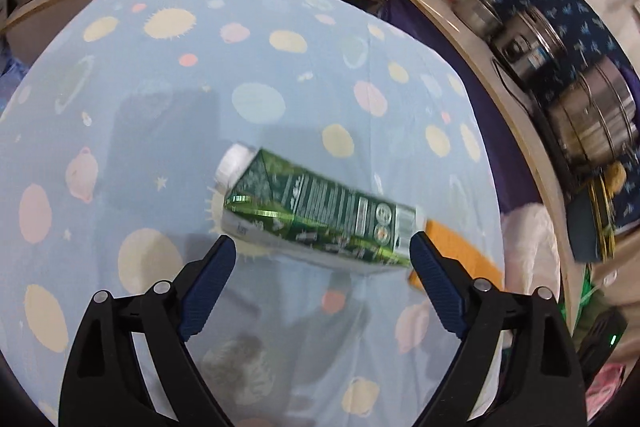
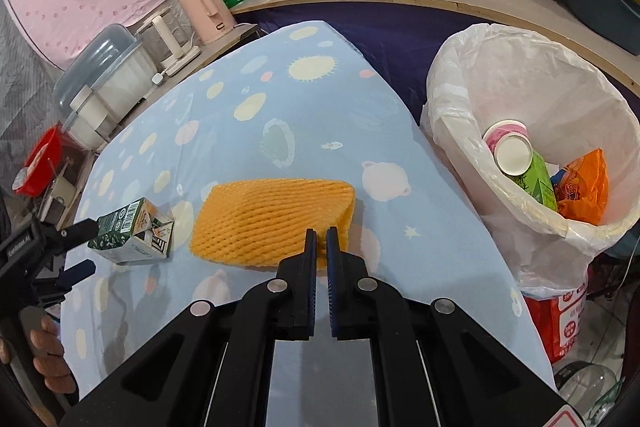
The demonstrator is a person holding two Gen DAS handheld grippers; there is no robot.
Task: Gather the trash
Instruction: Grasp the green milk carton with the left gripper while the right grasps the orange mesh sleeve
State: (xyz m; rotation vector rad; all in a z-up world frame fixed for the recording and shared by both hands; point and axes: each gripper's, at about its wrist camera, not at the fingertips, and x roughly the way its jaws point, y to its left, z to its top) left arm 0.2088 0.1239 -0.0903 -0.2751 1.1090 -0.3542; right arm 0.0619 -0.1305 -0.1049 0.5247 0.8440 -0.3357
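Green drink carton point(image 1: 316, 215) with white cap, lying on its side on the table. Yellow foam net sleeve point(image 2: 272, 223) flat just beside it. Lined trash bin point(image 2: 452, 115) alongside, already holding cups, carton, orange wrapper.

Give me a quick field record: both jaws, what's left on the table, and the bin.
left gripper: jaws wide open, either side of the green carton, not clamped on it
right gripper: jaws shut on an edge of the orange foam net
green carton: lying on its side on the blue tablecloth, white cap on
orange foam net: flat on the tablecloth, beside the carton
bin: white liner, off the table's right edge; holds a paper cup, another green carton, an orange wrapper
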